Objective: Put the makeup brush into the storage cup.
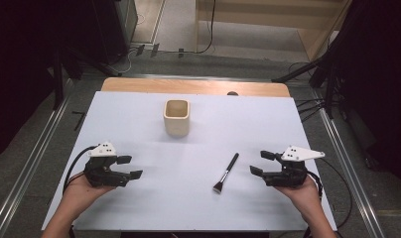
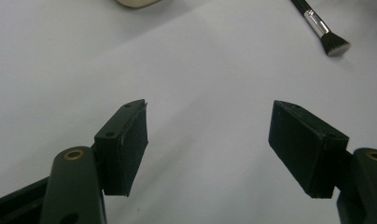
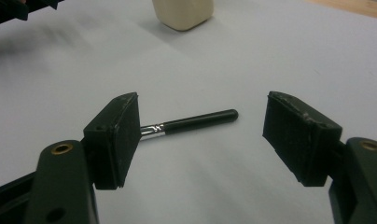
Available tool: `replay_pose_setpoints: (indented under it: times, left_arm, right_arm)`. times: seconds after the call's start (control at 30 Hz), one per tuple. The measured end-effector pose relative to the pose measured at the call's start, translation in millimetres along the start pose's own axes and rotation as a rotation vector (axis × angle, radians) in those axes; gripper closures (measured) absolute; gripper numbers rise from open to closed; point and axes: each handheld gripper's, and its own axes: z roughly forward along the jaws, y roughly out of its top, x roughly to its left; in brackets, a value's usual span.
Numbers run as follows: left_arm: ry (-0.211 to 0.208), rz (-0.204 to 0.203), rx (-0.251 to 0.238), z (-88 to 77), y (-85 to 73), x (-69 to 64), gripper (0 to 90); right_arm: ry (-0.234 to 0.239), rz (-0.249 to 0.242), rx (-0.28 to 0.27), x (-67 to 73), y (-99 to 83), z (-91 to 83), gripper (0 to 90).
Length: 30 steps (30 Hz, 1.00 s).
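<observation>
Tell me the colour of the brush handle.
Black, with a silver band near the bristles; the brush shows best in the right gripper view.

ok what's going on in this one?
A person holds a gripper in each hand over a white table. Left gripper and right gripper both have open jaws holding nothing. A makeup brush lies flat near the right gripper, untouched. A cream cup stands upright farther back.

Grey floor (image 1: 178, 20) — cables (image 1: 208, 29), pale wooden furniture (image 1: 307, 20), dark flanking equipment (image 1: 30, 59).
</observation>
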Motion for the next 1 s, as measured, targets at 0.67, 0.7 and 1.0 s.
replay_pose_setpoints:
  times: [0.67,0.7,1.0]
  left_arm:
    - [-0.002,-0.005,0.030,3.1,-0.2,0.8,28.7]
    - [-0.002,-0.005,0.030,3.1,-0.2,0.8,28.7]
    - [-0.004,0.000,0.036,4.9,-0.2,0.4,28.7]
  right_arm:
    - [0.012,0.023,0.062,0.0,1.2,7.7,26.7]
    - [0.012,0.023,0.062,0.0,1.2,7.7,26.7]
    - [-0.006,0.010,0.064,-0.8,4.1,14.0,27.2]
